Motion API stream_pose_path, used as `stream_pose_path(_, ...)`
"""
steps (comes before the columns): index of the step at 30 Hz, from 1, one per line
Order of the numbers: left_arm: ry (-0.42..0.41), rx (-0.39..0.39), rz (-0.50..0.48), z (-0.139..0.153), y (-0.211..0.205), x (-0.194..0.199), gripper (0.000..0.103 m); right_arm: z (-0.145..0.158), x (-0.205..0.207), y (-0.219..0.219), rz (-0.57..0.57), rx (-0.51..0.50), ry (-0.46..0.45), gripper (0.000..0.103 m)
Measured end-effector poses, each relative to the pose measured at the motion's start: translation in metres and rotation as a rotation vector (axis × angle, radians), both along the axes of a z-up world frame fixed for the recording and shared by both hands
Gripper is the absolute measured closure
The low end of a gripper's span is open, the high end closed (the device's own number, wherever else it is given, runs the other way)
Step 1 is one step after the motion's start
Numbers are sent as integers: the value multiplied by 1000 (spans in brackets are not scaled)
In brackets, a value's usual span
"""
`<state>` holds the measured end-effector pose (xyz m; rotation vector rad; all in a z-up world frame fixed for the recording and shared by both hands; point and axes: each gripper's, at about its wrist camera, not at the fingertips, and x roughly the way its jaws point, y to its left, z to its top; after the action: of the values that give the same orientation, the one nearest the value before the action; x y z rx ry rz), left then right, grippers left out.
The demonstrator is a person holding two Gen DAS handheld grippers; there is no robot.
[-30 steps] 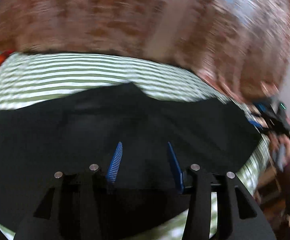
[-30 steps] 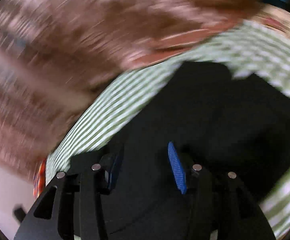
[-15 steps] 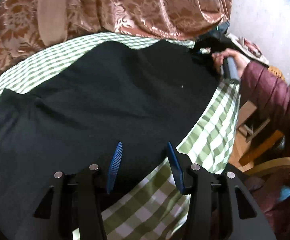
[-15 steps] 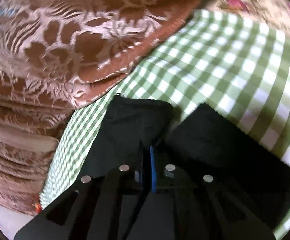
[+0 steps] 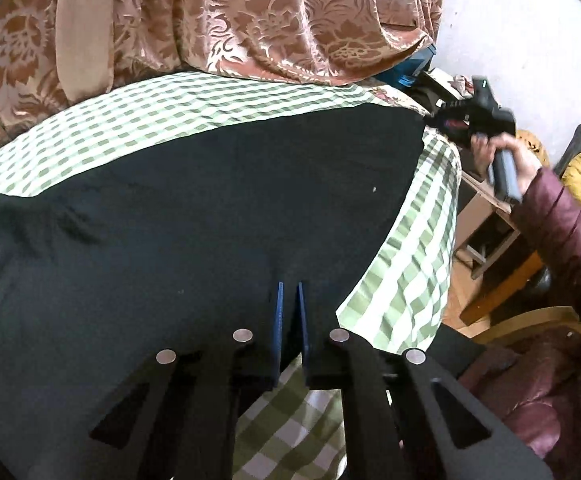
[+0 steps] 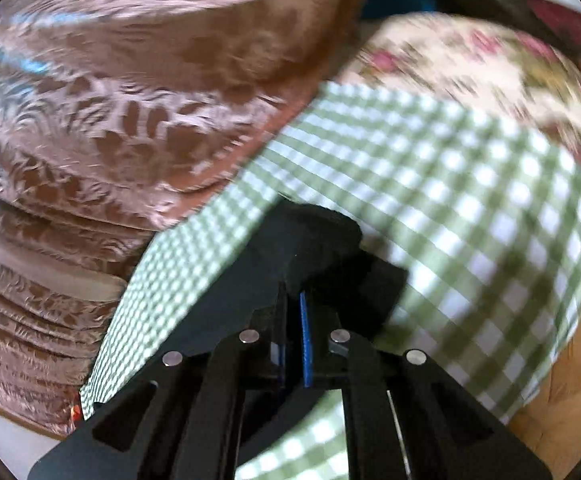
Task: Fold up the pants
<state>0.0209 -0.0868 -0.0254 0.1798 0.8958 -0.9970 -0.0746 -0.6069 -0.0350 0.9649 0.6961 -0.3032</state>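
Green-and-white checked cloth (image 5: 194, 108) covered the bed-like surface, and black pants (image 5: 210, 216) lay spread flat across it, reaching from the left edge of the left wrist view to the far right corner. Left gripper (image 5: 288, 292) had just closed its blue-padded jaws, nearly together, pinching the near hem of the pants at the edge over the cloth. Right gripper (image 6: 293, 300) was clamped tight on a bunched corner of the pants, fabric humped up ahead of its fingers (image 6: 305, 344); right wrist view was motion-blurred. In the left wrist view that same right gripper (image 5: 430, 120) sat at the far corner of the pants, held by a hand (image 5: 506, 156) in a maroon sleeve (image 5: 570, 224). Behind the cloth hung a brown floral curtain (image 5: 274, 16); a floral sheet (image 6: 470, 64) showed beyond the checked cloth. Wooden furniture (image 5: 502, 280) and a white wall (image 5: 522, 32) stood off to the right.
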Motion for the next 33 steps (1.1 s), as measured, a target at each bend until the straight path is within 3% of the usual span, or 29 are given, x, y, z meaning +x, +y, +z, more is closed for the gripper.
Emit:
stream_pose_path(6,56,33,3,-8,-5,5,97,-28,-3,0,-3,35,24,98)
stream_pose_path(13,74,16,11,-3,0,3,97,-17,-7,-2,-6,42,-32,98)
stream_pose_path(19,79,9,33,-6,1,2,97,-28,7,0,22,13,74,98)
stream_pose_path(29,106,-90,44,8,17,1,97,-22,-2,5,35,33,37,91)
stream_pose_path(33,102,-112,61,10,20,2,97,-20,2,7,34,25,45,97)
